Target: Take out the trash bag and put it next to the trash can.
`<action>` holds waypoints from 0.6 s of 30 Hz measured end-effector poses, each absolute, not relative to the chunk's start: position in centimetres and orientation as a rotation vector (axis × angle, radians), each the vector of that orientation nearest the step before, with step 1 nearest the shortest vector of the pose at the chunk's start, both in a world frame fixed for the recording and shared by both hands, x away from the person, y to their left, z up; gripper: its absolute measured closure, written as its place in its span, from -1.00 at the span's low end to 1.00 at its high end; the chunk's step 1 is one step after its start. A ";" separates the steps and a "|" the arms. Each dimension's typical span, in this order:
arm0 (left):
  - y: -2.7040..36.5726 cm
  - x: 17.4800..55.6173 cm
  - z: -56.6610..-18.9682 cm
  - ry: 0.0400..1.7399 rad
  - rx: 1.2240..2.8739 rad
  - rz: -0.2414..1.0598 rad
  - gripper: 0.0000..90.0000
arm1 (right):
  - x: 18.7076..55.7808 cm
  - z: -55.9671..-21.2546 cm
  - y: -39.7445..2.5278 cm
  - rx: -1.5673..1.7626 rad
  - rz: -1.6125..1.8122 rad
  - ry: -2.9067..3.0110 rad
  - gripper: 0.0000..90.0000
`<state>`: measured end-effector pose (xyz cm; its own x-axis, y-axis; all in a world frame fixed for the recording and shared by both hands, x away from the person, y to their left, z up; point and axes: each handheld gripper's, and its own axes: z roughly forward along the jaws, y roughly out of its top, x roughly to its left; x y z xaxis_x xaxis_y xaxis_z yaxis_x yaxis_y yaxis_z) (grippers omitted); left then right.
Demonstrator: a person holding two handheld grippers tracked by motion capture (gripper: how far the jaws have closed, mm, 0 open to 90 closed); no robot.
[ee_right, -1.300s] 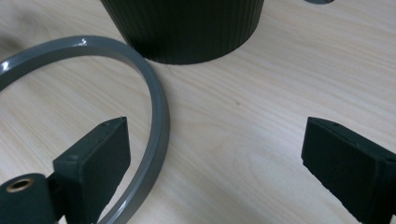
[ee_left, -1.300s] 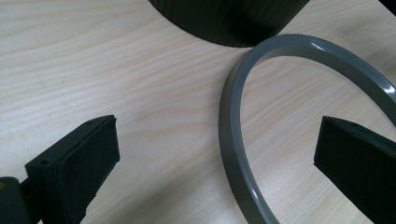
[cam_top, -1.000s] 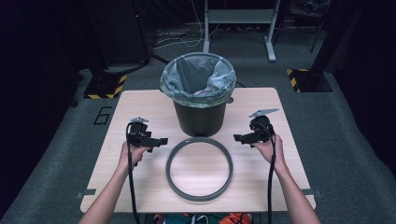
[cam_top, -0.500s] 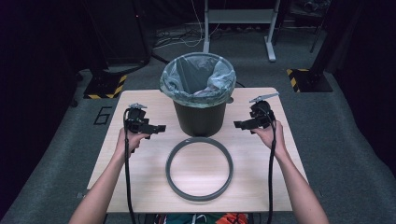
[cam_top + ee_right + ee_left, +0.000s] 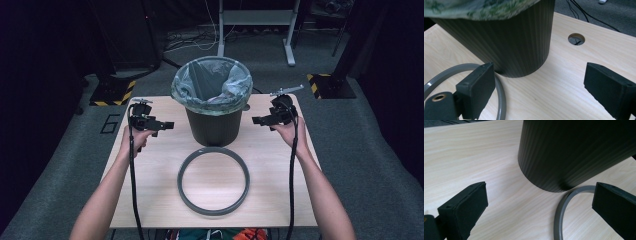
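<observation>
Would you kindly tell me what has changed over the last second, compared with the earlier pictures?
Both hands moved away from the person: the left gripper and right gripper went from flanking the grey ring to flanking the black bin, jaws pointing at it. Nothing was grasped or released; both stay open and empty. The bin, its bag liner and the ring have not moved.
</observation>
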<state>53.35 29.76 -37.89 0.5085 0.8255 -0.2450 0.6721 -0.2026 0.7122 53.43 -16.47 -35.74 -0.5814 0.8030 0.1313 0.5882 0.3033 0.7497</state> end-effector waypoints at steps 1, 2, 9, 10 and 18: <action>29.8 53.5 -37.5 1.231 1.945 0.241 -1.00 | 53.6 -35.6 -16.5 1.258 1.153 2.302 -0.79; 29.8 53.6 -37.2 1.225 1.942 0.247 -1.00 | 53.6 -35.3 -16.4 1.260 1.151 2.299 -0.79; 30.1 54.6 -34.4 1.227 1.931 0.269 -1.00 | 54.5 -33.1 -16.5 1.254 1.178 2.261 -0.74; 30.1 54.7 -33.9 1.229 1.933 0.278 -1.00 | 54.5 -32.8 -16.4 1.257 1.179 2.257 -0.74; 30.3 55.6 -31.0 1.241 1.895 0.318 -1.00 | 55.5 -29.9 -15.9 1.249 1.203 2.224 -0.70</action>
